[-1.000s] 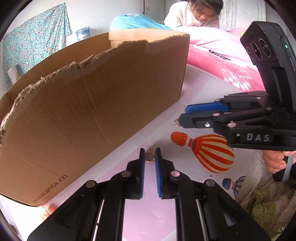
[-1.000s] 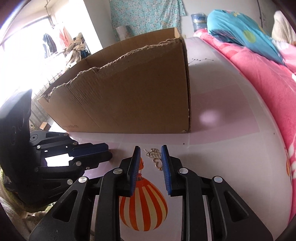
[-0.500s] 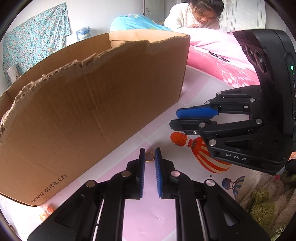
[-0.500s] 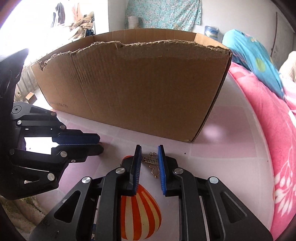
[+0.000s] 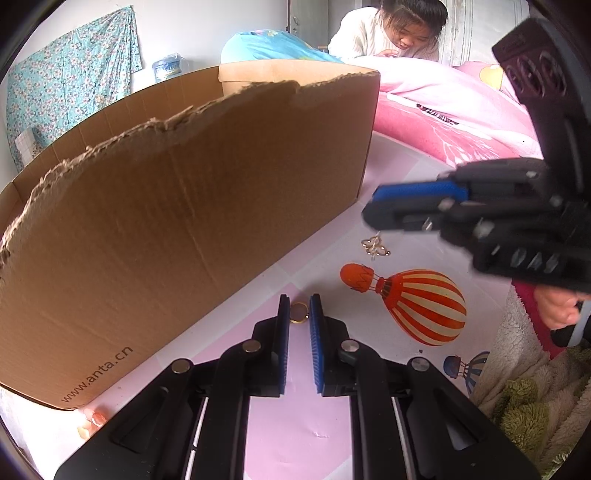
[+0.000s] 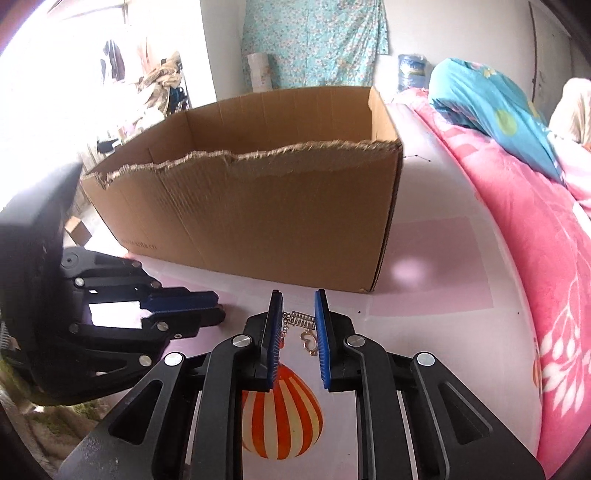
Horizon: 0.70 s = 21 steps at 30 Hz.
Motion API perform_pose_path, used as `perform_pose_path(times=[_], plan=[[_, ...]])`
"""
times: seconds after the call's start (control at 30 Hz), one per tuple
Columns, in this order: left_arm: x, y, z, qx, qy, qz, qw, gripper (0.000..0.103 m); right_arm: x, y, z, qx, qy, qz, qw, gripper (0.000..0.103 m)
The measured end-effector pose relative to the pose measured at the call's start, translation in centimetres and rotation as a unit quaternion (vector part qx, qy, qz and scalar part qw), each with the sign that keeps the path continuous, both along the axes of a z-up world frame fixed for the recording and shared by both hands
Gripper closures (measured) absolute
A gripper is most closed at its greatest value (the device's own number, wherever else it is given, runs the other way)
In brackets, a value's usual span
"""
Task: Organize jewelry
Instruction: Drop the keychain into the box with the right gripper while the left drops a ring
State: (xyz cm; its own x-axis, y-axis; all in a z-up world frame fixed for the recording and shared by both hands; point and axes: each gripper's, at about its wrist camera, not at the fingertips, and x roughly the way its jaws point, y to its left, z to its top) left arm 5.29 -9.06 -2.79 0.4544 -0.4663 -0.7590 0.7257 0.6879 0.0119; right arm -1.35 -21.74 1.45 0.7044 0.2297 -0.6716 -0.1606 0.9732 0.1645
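Observation:
A small gold ring (image 5: 298,312) lies on the pink-and-white table between the tips of my left gripper (image 5: 299,308), whose blue pads stand narrowly apart on either side of it without visibly pressing it. My right gripper (image 6: 298,314) is raised above the table and shut on a gold dangling earring (image 6: 303,325), which hangs below its tips in the left wrist view (image 5: 375,248). The right gripper (image 5: 373,208) hovers right of the open cardboard box (image 5: 184,206), also seen ahead in the right wrist view (image 6: 258,206).
A hot-air-balloon print (image 5: 417,301) marks the tablecloth. A pink quilt (image 6: 535,221) lies along the right. A person (image 5: 391,29) sits behind the box. A fuzzy green-and-white cloth (image 5: 532,398) lies at the near right.
My right gripper has risen with the earring pinched between its pads, so the earring now dangles above the table. The left gripper has stayed around the ring.

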Motion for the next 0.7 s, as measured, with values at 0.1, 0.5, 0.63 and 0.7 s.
perform_pose_path(times=[0.1, 0.5, 0.63, 0.7], plan=[[-0.1, 0.0, 0.0, -0.002, -0.001, 0.000, 1.0000, 0.093, -0.6, -1.7, 1.6, 0.055, -0.018, -0.006, 0.998, 0.088], [-1.1, 0.6, 1.1, -0.009, -0.024, -0.006, 0.9997, 0.093, -1.2, -1.8, 5.3, 0.093, -0.069, -0.008, 0.993, 0.088], [-1.9, 1.6, 3.6, -0.038, -0.041, -0.014, 0.9983, 0.093, -0.9, -1.5, 6.5, 0.098, -0.087, 0.009, 0.991, 0.087], [-2.1, 2.3, 5.6, -0.062, -0.056, -0.021, 0.9963, 0.093, -0.3, -1.0, 7.6, 0.097, -0.098, 0.021, 0.990, 0.087]])
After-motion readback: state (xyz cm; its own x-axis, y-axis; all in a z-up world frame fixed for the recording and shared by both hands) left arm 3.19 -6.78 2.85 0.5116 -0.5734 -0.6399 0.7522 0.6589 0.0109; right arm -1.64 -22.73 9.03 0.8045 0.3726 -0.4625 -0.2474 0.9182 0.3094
